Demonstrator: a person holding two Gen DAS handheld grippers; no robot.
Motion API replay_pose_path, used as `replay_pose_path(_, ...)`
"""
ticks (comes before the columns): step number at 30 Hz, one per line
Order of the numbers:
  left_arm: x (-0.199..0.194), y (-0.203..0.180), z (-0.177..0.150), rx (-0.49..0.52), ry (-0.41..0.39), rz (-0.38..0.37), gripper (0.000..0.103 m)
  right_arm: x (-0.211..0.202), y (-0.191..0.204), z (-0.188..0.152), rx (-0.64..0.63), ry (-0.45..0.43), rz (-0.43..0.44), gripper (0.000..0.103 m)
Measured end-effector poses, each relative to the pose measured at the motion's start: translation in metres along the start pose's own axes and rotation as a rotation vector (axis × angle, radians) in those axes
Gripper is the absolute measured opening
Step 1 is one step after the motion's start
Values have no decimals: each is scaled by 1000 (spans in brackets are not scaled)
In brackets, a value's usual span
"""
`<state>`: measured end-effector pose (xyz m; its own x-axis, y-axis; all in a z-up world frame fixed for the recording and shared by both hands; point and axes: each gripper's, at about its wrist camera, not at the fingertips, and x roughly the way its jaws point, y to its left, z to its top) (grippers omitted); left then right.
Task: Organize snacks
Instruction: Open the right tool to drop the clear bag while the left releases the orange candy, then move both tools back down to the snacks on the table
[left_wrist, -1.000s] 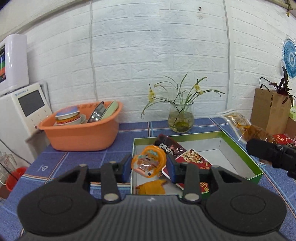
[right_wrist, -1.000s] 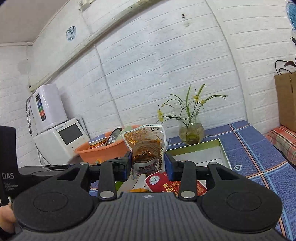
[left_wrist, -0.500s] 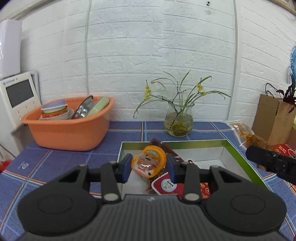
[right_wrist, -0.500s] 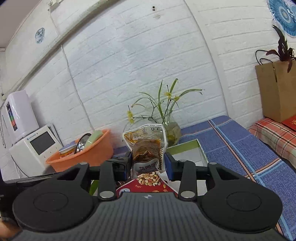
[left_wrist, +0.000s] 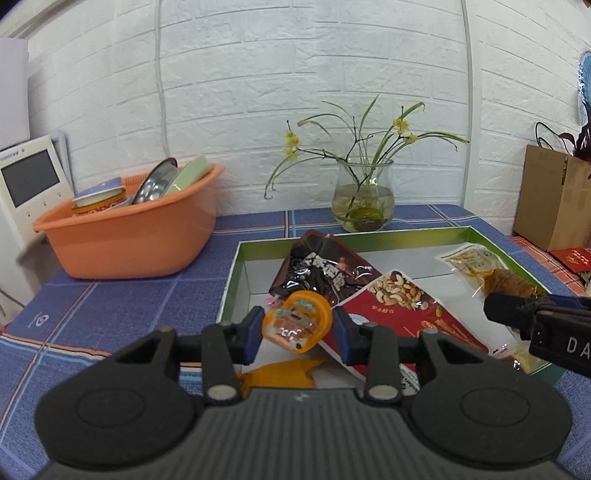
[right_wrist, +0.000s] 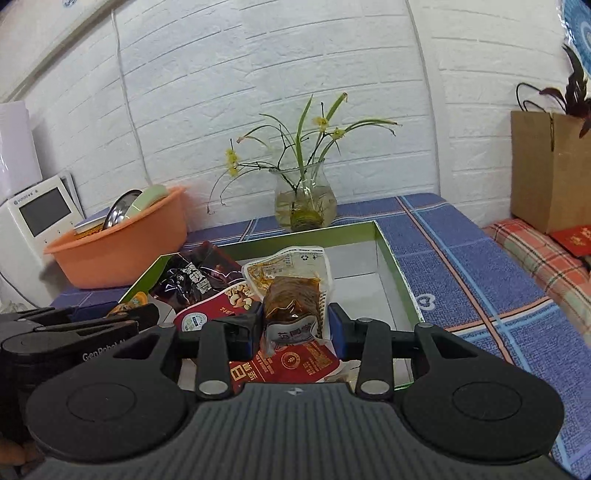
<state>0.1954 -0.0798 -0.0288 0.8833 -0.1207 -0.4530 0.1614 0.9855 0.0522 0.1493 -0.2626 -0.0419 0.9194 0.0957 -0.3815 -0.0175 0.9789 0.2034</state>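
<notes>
Tablecloth (left_wrist: 110, 302), box (left_wrist: 236, 273) front hidden, packets overlapping

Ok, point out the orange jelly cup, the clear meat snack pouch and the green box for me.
Orange jelly cup (left_wrist: 297, 320): left wrist view, on its printed lid.
Clear meat snack pouch (right_wrist: 291, 301): right wrist view, on the brown filling.
Green box (right_wrist: 397, 271): right wrist view, on its right wall.

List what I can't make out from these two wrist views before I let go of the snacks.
- Near end of the green box: both views, hidden by the gripper bodies.
- Orange item under the left gripper: left view, mostly covered, unidentifiable.
- Red nut bag: lower part hidden in both views.
- Right gripper pads on the clear pouch: contact hidden behind crumpled film.
- Bowls in the orange basin: contents hidden by the rim.
</notes>
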Motion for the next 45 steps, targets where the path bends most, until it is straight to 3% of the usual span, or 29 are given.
replay_pose_path(9, -12, -7, -1, 35, -59, 32, 39, -17, 17, 2, -169, -108, -88, 65)
replay_pose_path(19, -6, -13, -8, 51, -47, 37, 39, -8, 13, 1, -134, -55, -77, 67)
replay_pose_path(21, -6, -12, -8, 42, -45, 35, 50, -5, 12, 1, -123, -32, -75, 77)
replay_pose_path(23, -8, -11, -7, 38, -48, 32, 58, -4, 9, 0, -93, -26, -74, 77)
replay_pose_path(31, -16, -3, 1, 6, -52, 19, 70, -11, 13, 1, -113, -46, -89, 90)
replay_pose_path(35, -32, 3, 8, -21, -96, 18, 78, -23, 15, 8, -115, -89, -95, 95)
replay_pose_path(37, -44, 3, 12, -15, -137, 26, 95, -32, 17, 12, -124, -120, -92, 100)
replay_pose_path(40, -63, 0, 17, 26, -197, 39, 94, -46, 21, 17, -128, -172, -79, 103)
replay_pose_path(45, -87, 1, 14, 53, -219, 64, 95, -64, 23, 22, -122, -227, -47, 103)
